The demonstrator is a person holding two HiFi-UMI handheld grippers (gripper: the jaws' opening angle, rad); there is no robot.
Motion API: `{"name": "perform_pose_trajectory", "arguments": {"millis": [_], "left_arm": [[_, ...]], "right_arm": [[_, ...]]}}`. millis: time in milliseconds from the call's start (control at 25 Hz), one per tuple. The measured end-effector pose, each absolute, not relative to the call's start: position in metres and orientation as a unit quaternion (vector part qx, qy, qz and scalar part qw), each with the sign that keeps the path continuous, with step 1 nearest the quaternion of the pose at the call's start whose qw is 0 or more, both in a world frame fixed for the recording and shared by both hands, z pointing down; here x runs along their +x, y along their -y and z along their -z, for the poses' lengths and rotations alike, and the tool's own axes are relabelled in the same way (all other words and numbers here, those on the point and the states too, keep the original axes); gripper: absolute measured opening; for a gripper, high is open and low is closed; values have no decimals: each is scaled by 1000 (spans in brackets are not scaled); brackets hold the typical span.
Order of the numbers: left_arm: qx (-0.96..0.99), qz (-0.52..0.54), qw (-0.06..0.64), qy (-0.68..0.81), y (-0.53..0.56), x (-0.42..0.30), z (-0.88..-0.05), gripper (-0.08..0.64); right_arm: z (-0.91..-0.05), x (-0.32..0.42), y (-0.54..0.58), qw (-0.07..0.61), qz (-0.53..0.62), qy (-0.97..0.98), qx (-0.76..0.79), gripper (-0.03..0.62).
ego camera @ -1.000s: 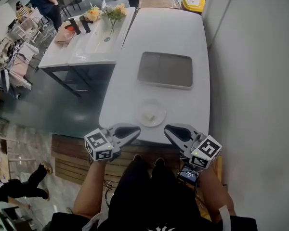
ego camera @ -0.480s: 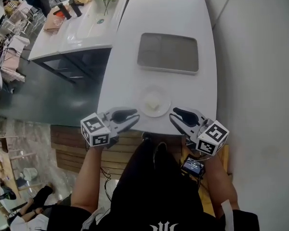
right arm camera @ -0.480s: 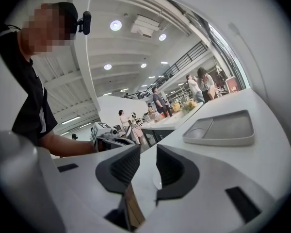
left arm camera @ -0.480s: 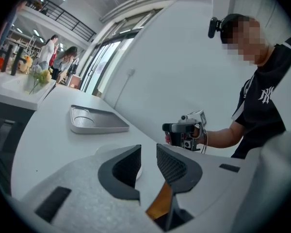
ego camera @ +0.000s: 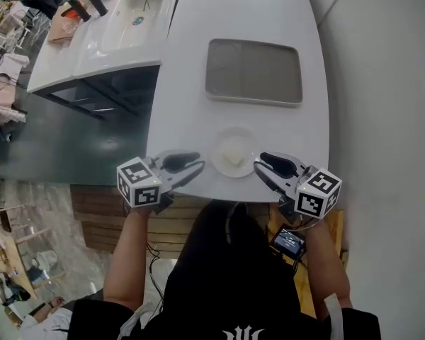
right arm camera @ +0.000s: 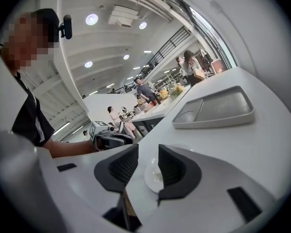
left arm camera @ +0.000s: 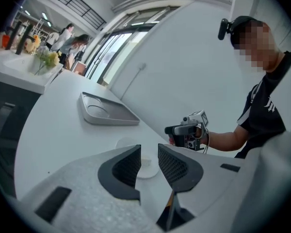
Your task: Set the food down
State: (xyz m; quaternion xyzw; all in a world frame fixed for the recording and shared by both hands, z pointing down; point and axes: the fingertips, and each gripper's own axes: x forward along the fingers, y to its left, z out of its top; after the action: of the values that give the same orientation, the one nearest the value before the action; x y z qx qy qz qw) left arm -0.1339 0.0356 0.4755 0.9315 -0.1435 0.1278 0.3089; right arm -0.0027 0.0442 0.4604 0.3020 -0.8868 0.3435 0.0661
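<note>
Plainly, the right gripper (ego camera: 258, 165), its empty jaws opening, stood just beside the plate (ego camera: 219, 142) of food (ego camera: 233, 156); the left gripper (ego camera: 198, 167), part-open and empty, stood farther from the plate.

Head view looks steeply down from above the white table (ego camera: 248, 13). Each gripper view sits low and close behind its jaws: left gripper (ego camera: 198, 168) and right gripper (ego camera: 258, 162), jaws opening with nothing gripped, face each other across the shared small plate (ego camera: 218, 144), grey tray (ego camera: 253, 73) beyond

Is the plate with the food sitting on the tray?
No, the plate rests directly on the white table, apart from the tray and nearer the person.
</note>
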Motion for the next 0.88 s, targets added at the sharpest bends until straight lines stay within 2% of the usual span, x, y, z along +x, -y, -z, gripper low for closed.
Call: {"name": "perform_pose_trajectory", "arguments": {"millis": [440,880], "left_arm": [[894,-186,387,128,-15,-134,-523,98],[865,-225,431,125,-9,-112,-535,91]], "right_arm": [[-519,27,-23,125,-438,819,348,143],[-562,37,-19,182,-510,779,315,135]]}}
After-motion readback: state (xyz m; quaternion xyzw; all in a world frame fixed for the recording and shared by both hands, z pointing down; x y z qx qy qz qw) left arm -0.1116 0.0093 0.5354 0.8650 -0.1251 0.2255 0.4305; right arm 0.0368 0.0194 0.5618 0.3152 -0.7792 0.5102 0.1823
